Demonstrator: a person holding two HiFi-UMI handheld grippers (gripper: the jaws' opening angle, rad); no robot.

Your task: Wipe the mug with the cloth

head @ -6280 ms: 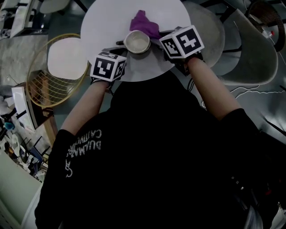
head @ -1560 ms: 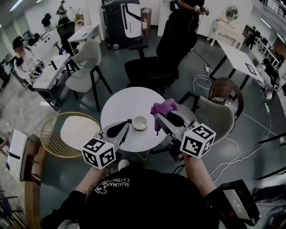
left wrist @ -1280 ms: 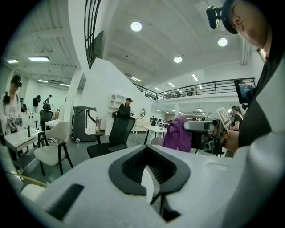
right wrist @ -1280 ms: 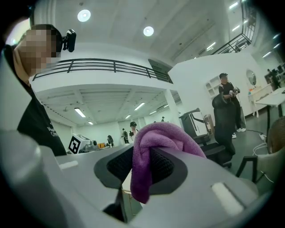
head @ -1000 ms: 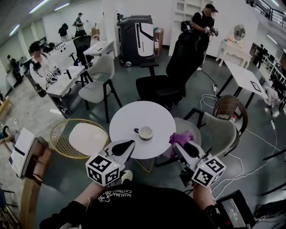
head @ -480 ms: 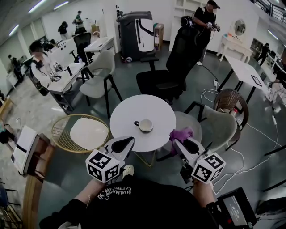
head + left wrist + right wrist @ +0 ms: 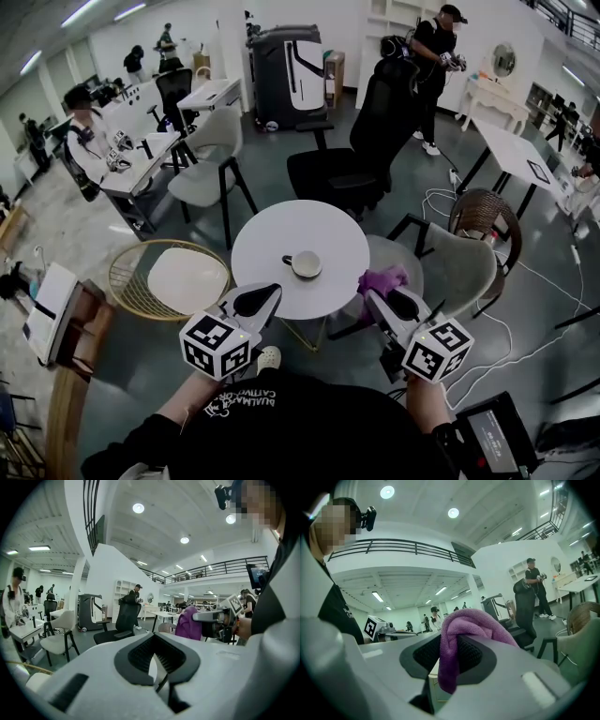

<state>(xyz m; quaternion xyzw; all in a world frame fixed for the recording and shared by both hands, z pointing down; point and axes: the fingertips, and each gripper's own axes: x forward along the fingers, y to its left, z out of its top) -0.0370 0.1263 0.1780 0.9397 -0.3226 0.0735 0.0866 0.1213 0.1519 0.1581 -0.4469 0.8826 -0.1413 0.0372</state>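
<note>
Two grippers show in your head view: the left gripper [image 7: 258, 301] and right gripper [image 7: 386, 300] hover by the near edge of the round table [image 7: 281, 225], with the mug [image 7: 306, 264] sitting on it, clear of both. Your left gripper view has the jaws closed together with nothing between them. Your right gripper view shows them pinching the purple cloth [image 7: 461, 630], which is bunched over the top.

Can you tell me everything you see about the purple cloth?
The purple cloth looks soft and fuzzy, like a small towel. It is scrunched into a bunch, not spread flat. The right tool pinches it between its two jaws: a rounded lump bulges above them and a folded end hangs down below. It is held up in the air, just off the edge of the round white table, away from the mug. Nothing but the tool touches it.
</note>
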